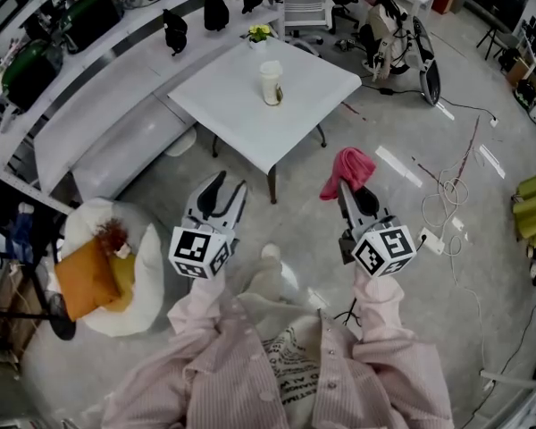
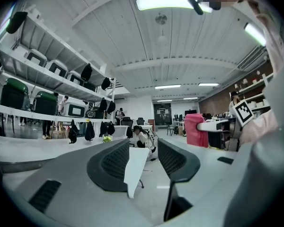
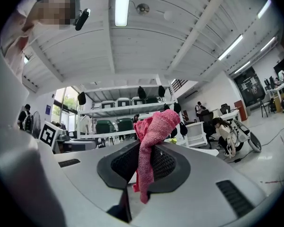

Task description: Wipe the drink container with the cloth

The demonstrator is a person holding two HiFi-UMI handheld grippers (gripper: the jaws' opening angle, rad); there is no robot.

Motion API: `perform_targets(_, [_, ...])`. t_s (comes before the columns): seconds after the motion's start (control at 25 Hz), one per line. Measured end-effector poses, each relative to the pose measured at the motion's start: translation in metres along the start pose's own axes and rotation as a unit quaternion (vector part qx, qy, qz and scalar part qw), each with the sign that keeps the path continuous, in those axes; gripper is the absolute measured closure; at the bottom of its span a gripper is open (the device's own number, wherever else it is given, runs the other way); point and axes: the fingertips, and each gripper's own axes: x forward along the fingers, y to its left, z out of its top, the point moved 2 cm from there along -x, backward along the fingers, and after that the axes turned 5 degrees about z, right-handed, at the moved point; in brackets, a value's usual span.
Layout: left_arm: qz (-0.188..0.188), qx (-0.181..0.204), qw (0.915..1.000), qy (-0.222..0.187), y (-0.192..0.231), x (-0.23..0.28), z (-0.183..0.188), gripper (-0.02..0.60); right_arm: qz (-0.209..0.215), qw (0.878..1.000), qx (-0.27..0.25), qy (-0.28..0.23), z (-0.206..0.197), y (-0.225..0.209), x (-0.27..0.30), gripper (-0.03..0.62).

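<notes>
Looked like approach stage tbh, no wiping yet. Spotted white desk point(image 1: 241, 105) well ahead, with drink container point(image 1: 271, 83) upright near its middle, well apart from both sets of fingers. Saw pink cloth point(image 1: 350, 170) pinched tight in right gripper point(image 1: 353, 193) fingers, bunched above tips. Found left gripper point(image 1: 229, 186) fingers partly apart, nothing between. Next, guessing: needed to close in, steady container with left, rub with cloth.

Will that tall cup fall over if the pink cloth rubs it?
The cup stands tall and narrow, so a sideways push could tip it. It looks like a light takeaway cup, so it probably slides easily. The cloth hangs limp, so it should press softly.
</notes>
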Motion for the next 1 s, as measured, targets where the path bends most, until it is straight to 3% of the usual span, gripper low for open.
perform_targets(0.16, [-0.006, -0.004, 1.0, 0.007, 0.009, 0.021, -0.006, 0.333, -0.002, 1.0, 0.006, 0.004, -0.007, -0.014, 0.016, 0.554])
perform_targets(0.36, [-0.012, -0.012, 0.9998, 0.013, 0.028, 0.059, -0.011, 0.29, -0.003, 1.0, 0.01, 0.007, -0.012, -0.038, 0.05, 0.554])
perform_targets(1.0, [-0.031, -0.036, 0.9976, 0.049, 0.118, 0.213, -0.025, 0.253, -0.017, 0.999, 0.017, 0.023, -0.01, -0.126, 0.2, 0.554])
